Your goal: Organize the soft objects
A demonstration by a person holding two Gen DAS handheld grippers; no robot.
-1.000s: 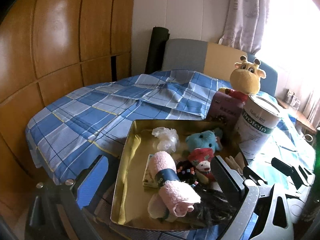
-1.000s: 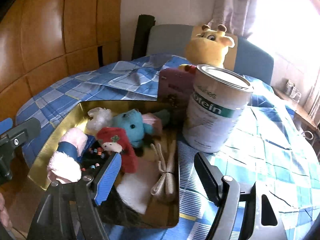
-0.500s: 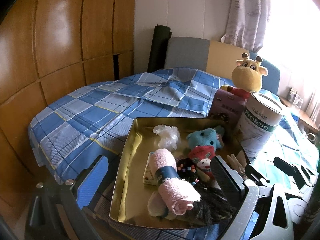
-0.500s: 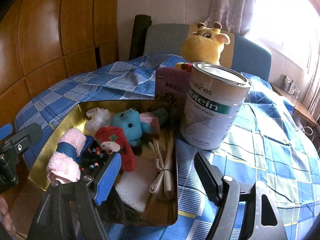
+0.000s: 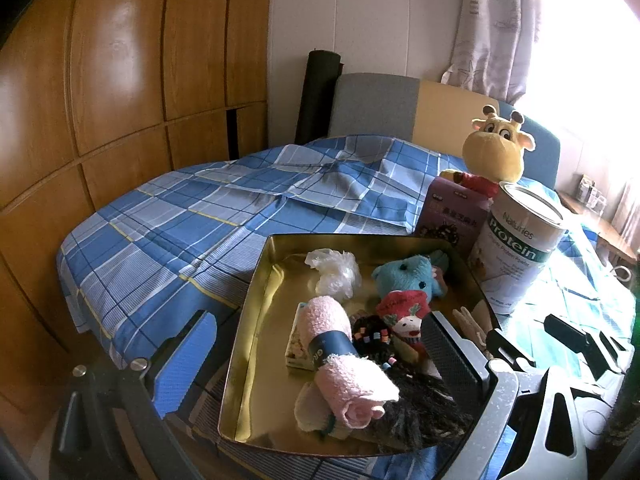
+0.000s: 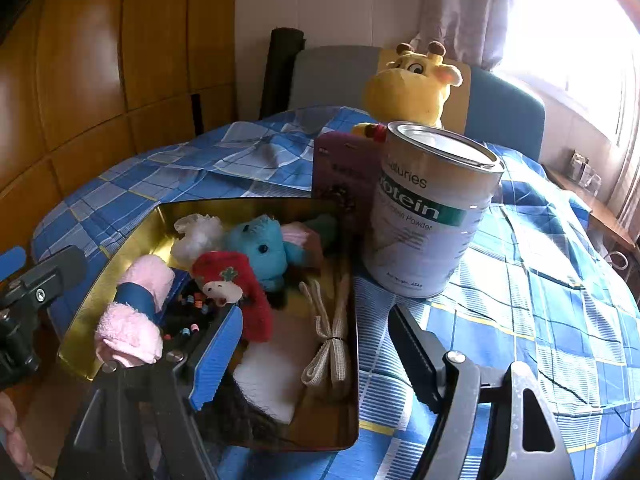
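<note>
While both grippers hang back over the near edge of the gold tray, I can't settle the step: the pink rolled towel, blue plush, red plush, white plastic wad and webbing bundle already lie inside it, which fits sorting finished as much as unloading about to begin. Only the giraffe plush sits outside, behind the protein can. Left gripper and right gripper both stand wide apart, holding and touching nothing.
</note>
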